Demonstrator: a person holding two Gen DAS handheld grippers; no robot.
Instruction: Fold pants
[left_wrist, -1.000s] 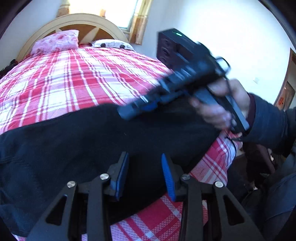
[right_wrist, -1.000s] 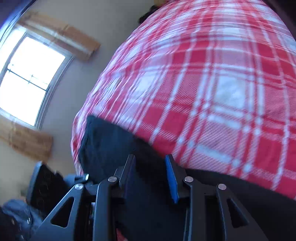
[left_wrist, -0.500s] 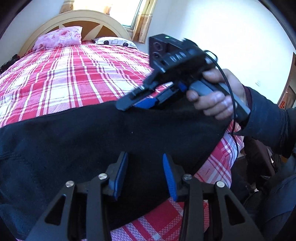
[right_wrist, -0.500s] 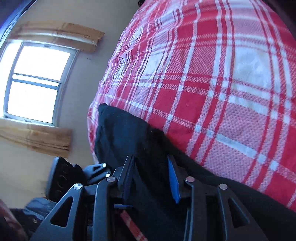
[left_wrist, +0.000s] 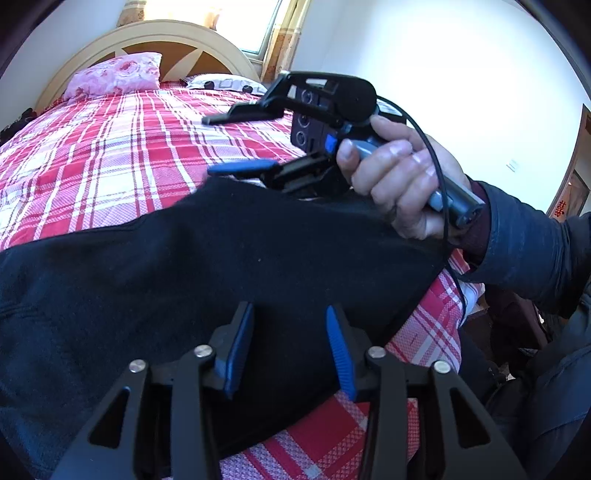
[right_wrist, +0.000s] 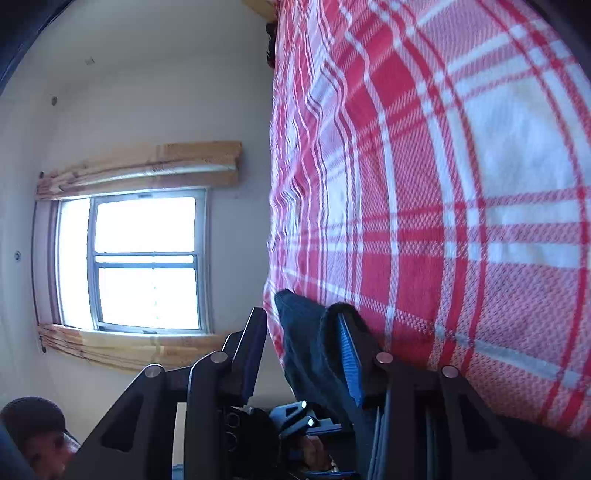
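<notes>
Black pants (left_wrist: 221, 266) lie across the near end of a red plaid bed (left_wrist: 110, 158). My left gripper (left_wrist: 290, 343) is open, low over the pants near their front edge, with black cloth showing between its blue pads. My right gripper (left_wrist: 218, 144) shows in the left wrist view, held in a hand at the pants' far right edge, turned on its side with its jaws wide apart. In the right wrist view the right gripper (right_wrist: 303, 343) is open, and the edge of the pants (right_wrist: 306, 347) stands between its fingers against the right pad.
A pink pillow (left_wrist: 118, 75) and a patterned pillow (left_wrist: 225, 82) lie by the wooden headboard (left_wrist: 155, 40). A window (right_wrist: 144, 258) is in the wall beside the bed. The person's arm (left_wrist: 524, 236) reaches in from the right. The bed's corner drops off at the lower right.
The right gripper has rolled onto its side and opened wide at the pants' far edge. The left gripper has stayed nearly still and open.
</notes>
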